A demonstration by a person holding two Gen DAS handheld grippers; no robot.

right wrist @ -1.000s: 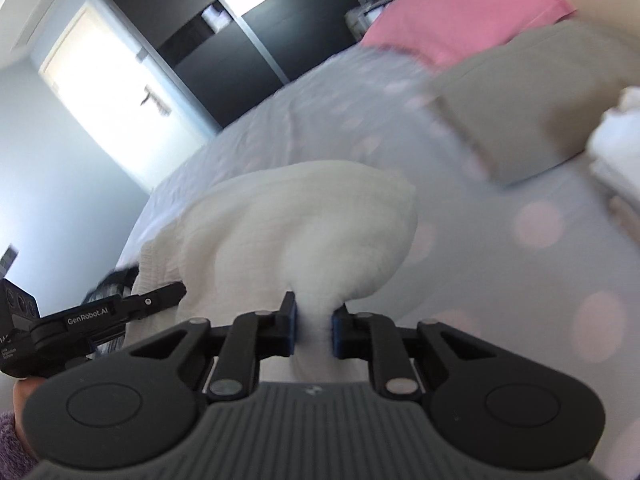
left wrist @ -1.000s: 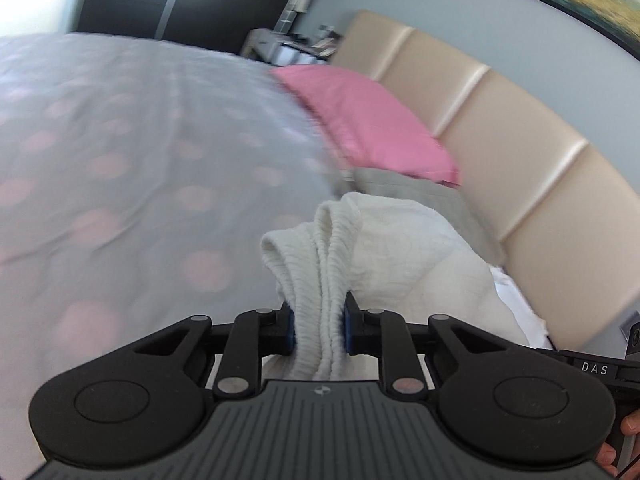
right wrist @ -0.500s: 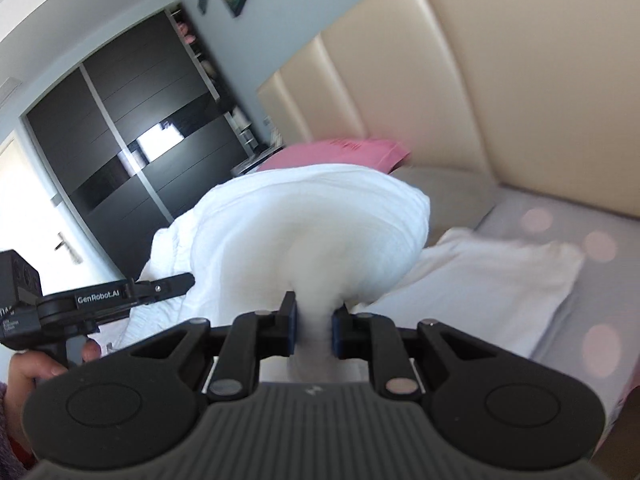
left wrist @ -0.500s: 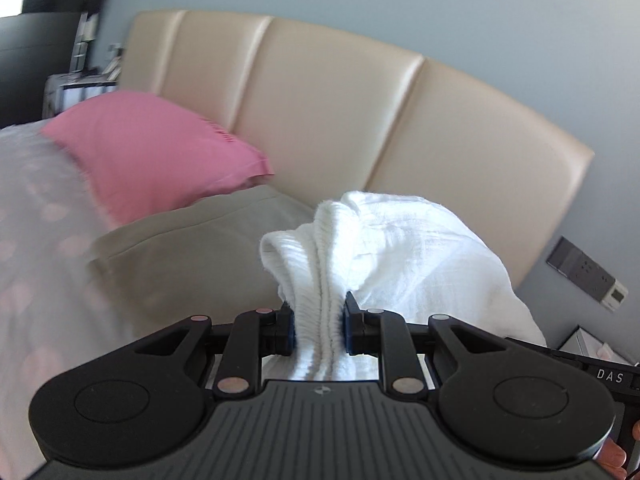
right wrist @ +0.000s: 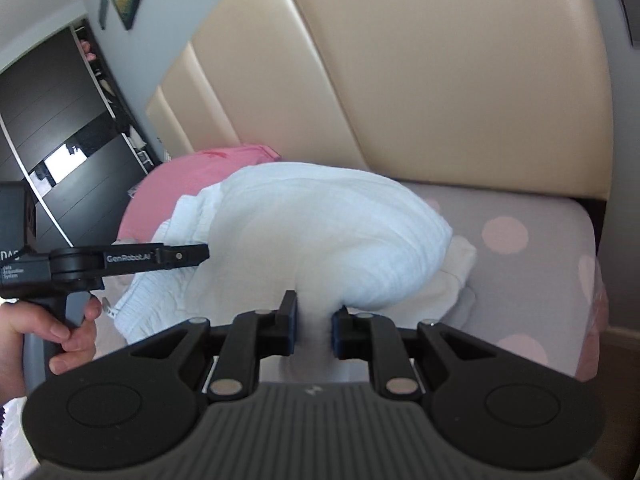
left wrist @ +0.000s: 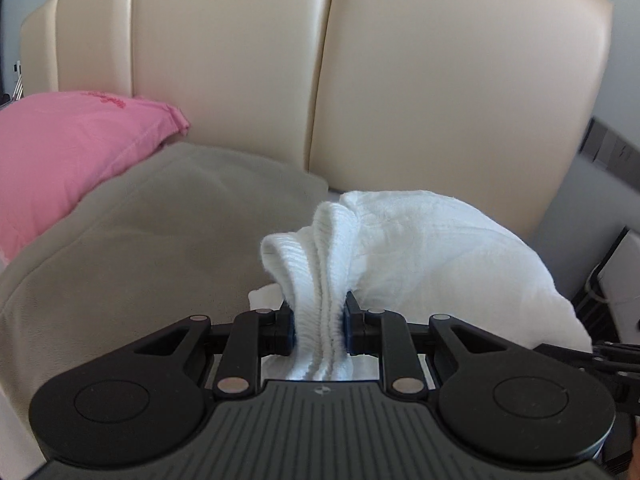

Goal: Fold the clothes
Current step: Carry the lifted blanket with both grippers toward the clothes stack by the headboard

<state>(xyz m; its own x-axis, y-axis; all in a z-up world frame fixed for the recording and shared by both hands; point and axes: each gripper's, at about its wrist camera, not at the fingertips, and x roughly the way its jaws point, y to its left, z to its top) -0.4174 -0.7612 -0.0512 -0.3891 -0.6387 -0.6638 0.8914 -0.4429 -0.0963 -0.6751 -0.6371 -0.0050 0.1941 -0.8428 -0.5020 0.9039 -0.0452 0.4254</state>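
Observation:
A white folded garment [left wrist: 420,248] hangs bunched between my two grippers above the head end of the bed. My left gripper [left wrist: 318,328] is shut on its ribbed edge. My right gripper [right wrist: 314,328] is shut on the other end of the same garment [right wrist: 320,232]. In the right wrist view the left gripper [right wrist: 176,256] comes in from the left, held by a hand [right wrist: 60,320]. Under the garment lies another white piece of clothing [right wrist: 456,272] on the dotted bedspread [right wrist: 520,264].
A beige padded headboard [left wrist: 440,80] stands close ahead. A grey pillow [left wrist: 160,232] and a pink pillow [left wrist: 68,152] lie to the left. A dark wardrobe [right wrist: 60,120] is at the far left. The bed's edge falls off at the right.
Both grippers have carried the white garment from over the open bedspread toward the headboard. The views have swung round and the garment now hangs lower, over the white piece by the pillows.

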